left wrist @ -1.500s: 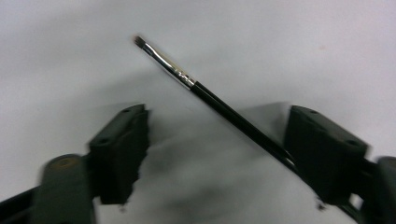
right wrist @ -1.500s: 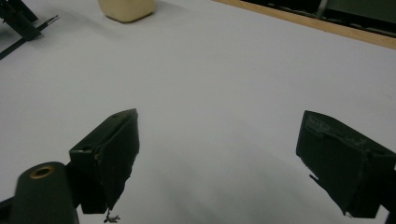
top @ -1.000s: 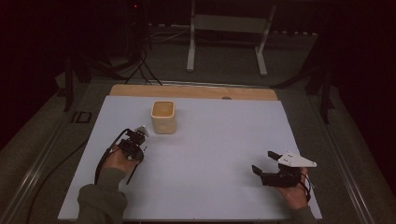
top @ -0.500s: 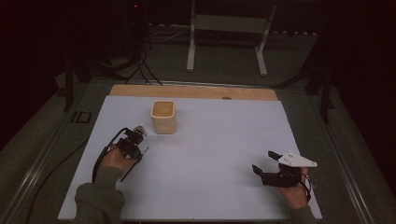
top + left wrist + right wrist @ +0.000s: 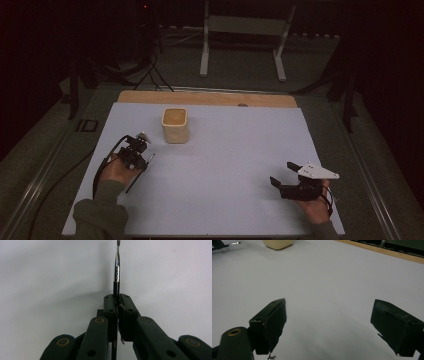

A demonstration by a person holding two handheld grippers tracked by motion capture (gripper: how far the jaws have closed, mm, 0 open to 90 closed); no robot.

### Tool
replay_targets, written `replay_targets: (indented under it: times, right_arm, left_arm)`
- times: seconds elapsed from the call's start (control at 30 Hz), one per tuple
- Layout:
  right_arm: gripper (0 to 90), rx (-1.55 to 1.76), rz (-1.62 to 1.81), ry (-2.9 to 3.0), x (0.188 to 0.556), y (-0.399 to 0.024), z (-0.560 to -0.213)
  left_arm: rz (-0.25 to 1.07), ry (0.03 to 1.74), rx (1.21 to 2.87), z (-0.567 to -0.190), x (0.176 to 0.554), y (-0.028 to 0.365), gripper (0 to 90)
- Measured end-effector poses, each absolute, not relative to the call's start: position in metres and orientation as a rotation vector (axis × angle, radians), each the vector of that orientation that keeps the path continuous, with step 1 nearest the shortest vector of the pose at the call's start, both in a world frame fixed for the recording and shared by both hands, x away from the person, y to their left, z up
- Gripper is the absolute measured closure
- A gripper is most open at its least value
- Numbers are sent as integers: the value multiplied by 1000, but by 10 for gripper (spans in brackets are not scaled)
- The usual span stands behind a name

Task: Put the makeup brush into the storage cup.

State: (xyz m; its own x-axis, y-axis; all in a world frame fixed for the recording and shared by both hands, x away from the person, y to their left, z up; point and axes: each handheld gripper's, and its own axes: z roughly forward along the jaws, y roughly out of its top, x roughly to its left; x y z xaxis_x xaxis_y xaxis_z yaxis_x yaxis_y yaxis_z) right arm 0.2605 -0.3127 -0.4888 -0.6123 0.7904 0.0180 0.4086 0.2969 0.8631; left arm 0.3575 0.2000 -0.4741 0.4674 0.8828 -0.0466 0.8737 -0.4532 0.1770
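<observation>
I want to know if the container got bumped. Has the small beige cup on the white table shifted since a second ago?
No. The small beige cup sits at the same spot below the wooden strip along the table's far edge.

cream cup (image 5: 175, 126), white mat (image 5: 235, 150), wood edge (image 5: 210, 98)

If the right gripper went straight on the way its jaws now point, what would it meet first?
Probably nothing soon: the right gripper, jaws open with nothing between them, faces bare white table surface. The beige cup sits far off to the left of that line, so it would likely pass it, though depth is hard to judge.
</observation>
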Motion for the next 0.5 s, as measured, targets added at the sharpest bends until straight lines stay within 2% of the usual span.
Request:
replay_targets:
  times: [0.5]
  right_arm:
    - [132, 1075, 1252, 2156, 260, -313, -489]
  left_arm:
    - [164, 1526, 2453, -454, 355, 208, 860]
